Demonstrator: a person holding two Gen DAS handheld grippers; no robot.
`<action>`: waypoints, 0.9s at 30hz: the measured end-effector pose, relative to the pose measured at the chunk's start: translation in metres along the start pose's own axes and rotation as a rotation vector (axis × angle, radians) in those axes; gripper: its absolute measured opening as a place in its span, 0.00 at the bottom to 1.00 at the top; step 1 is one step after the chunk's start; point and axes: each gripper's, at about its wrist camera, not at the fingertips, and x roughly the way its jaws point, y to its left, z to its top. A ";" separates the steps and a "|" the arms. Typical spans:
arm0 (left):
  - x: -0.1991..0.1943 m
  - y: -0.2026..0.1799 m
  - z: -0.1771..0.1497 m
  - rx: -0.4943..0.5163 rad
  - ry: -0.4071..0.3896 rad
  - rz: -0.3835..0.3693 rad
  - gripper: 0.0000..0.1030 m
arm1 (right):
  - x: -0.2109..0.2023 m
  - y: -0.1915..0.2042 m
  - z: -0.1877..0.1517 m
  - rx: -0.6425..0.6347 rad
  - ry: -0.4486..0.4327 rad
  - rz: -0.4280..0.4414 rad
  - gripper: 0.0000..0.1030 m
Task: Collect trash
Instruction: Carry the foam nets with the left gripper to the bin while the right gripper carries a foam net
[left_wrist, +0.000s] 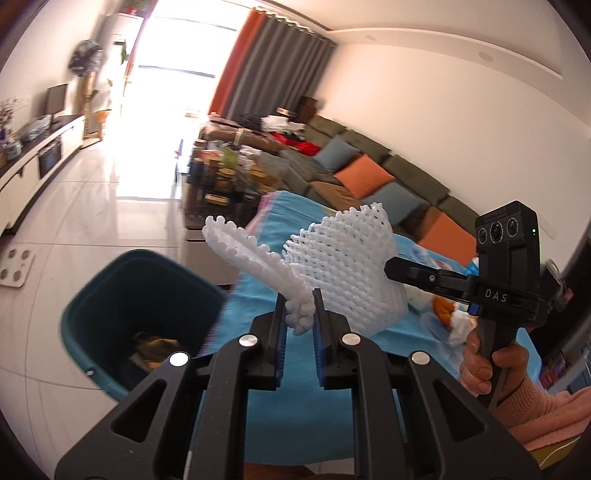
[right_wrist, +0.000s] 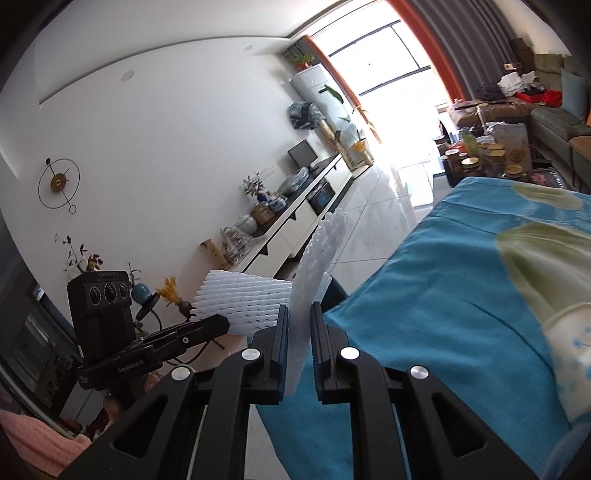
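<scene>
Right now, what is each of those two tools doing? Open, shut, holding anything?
Left tool: shut on a white foam net.
Right tool: shut on another white foam net sleeve.

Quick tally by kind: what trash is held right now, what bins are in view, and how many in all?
White foam mesh fruit sleeves: 2, one in the left tool, one in the right tool
Teal plastic bins: 1, already holding scraps
Total: 3
</scene>
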 end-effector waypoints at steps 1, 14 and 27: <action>-0.003 0.004 0.000 -0.009 -0.003 0.014 0.12 | 0.006 0.002 0.001 -0.001 0.008 0.006 0.10; -0.041 0.081 -0.008 -0.115 -0.013 0.163 0.12 | 0.078 0.018 0.012 0.005 0.119 0.049 0.10; -0.003 0.121 -0.022 -0.208 0.070 0.253 0.13 | 0.137 0.024 0.015 0.012 0.204 -0.021 0.10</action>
